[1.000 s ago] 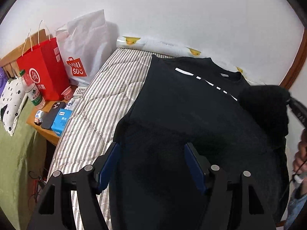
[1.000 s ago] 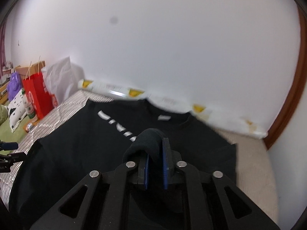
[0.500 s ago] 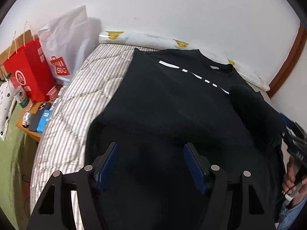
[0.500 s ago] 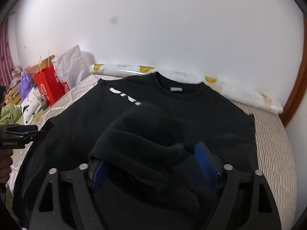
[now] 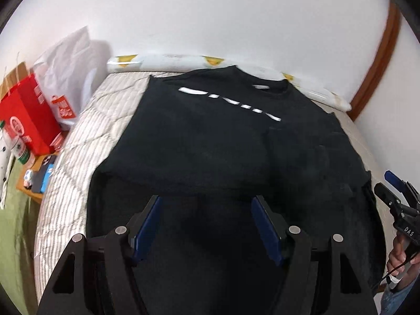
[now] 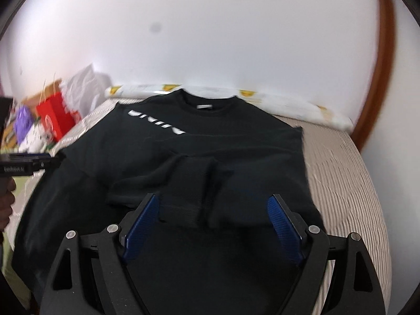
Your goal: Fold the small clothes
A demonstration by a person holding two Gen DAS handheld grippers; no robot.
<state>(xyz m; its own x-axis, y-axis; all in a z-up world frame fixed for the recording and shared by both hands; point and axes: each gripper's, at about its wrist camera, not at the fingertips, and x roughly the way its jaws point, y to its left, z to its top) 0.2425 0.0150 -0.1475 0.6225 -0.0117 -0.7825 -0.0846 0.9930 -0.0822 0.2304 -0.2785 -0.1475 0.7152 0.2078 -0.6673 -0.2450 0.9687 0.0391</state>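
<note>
A black sweatshirt (image 5: 210, 136) (image 6: 236, 141) with white lettering lies flat on the striped bed (image 5: 78, 144), collar toward the wall. Its right sleeve is folded in across the body. The sleeve cuff (image 6: 183, 199) rests loose on the cloth between the wide-apart pads of my right gripper (image 6: 214, 200), nearer the left pad and not pressed by either. My left gripper (image 5: 206, 202) hovers open over the lower body of the sweatshirt, nothing between its pads. The right gripper's fingers (image 5: 392, 181) show at the right edge of the left wrist view, held by a hand.
A red paper bag (image 5: 23, 120) and a white shopping bag (image 5: 71, 73) stand left of the bed, by a small wooden table (image 5: 31, 194) with a bottle and small items. A white roll with yellow prints (image 5: 170, 60) lies along the wall. Bare mattress (image 6: 341, 170) lies right of the sweatshirt.
My right gripper was shut on the sleeve cuff, then opened and let it drop onto the sweatshirt. Both grippers have drawn back toward the near edge of the bed.
</note>
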